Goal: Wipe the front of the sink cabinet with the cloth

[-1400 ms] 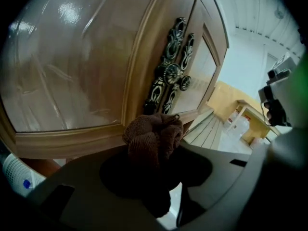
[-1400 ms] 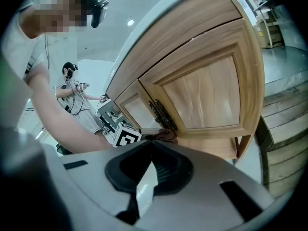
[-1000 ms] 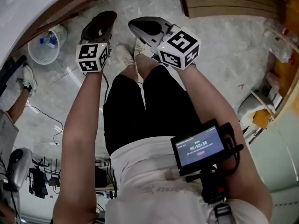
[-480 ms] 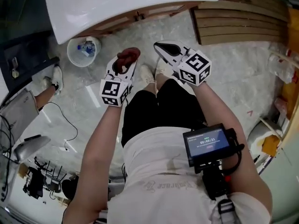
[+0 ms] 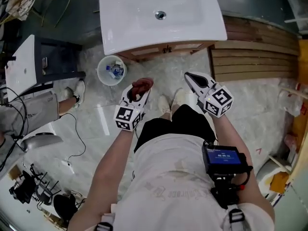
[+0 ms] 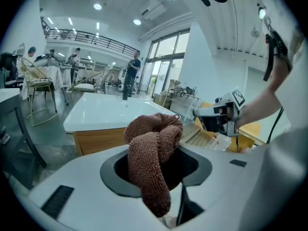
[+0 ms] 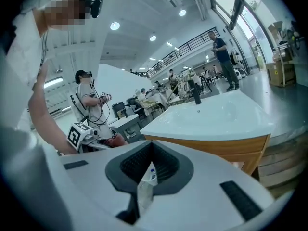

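The sink cabinet (image 5: 163,48) has a light wood front under a white basin (image 5: 159,13); it stands ahead of me, past my feet. A brown terry cloth (image 5: 142,85) is bunched in my left gripper (image 5: 138,91), which is shut on it and held above the floor, short of the cabinet. In the left gripper view the cloth (image 6: 153,148) hangs over the jaws, with the wood front (image 6: 98,139) beyond. My right gripper (image 5: 194,80) is level with the left one, jaws together (image 7: 148,173), holding nothing I can name. The cabinet front (image 7: 216,146) shows ahead of it.
A white waste basket (image 5: 111,70) with rubbish stands left of the cabinet. Wooden slats (image 5: 255,57) lie to its right. A dark unit with a white top (image 5: 29,64) and another person's legs (image 5: 43,105) are at the left. Cables (image 5: 72,129) trail on the floor.
The head view has swung up, so the whole basin and cabinet now show. Both grippers sit lower in frame. The left one keeps hold of the cloth.
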{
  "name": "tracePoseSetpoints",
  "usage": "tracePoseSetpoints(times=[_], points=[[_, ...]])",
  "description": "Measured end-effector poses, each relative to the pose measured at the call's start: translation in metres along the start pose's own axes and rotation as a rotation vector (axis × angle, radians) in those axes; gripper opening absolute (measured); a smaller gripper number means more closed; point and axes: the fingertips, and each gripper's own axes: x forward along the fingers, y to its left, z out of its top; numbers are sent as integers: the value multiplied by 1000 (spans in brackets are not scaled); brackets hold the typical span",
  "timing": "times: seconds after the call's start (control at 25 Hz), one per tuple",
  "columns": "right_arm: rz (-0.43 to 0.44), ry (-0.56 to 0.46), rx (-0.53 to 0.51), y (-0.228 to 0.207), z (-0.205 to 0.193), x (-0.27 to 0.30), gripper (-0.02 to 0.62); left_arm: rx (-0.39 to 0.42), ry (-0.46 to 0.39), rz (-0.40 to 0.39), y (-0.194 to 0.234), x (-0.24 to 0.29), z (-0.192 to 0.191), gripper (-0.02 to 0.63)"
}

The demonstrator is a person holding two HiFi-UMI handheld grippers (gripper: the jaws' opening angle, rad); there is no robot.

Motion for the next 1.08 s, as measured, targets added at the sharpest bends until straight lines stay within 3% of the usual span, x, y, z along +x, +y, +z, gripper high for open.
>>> tracePoseSetpoints(times=[0.48,1.08], points=[[3,-53,-61,48,37,-40,12,-6,-48,-38,-34,-45,41,172],[-5,-79,-106,61,49,-57,12,27,-79,-70,-61,-48,57,172]])
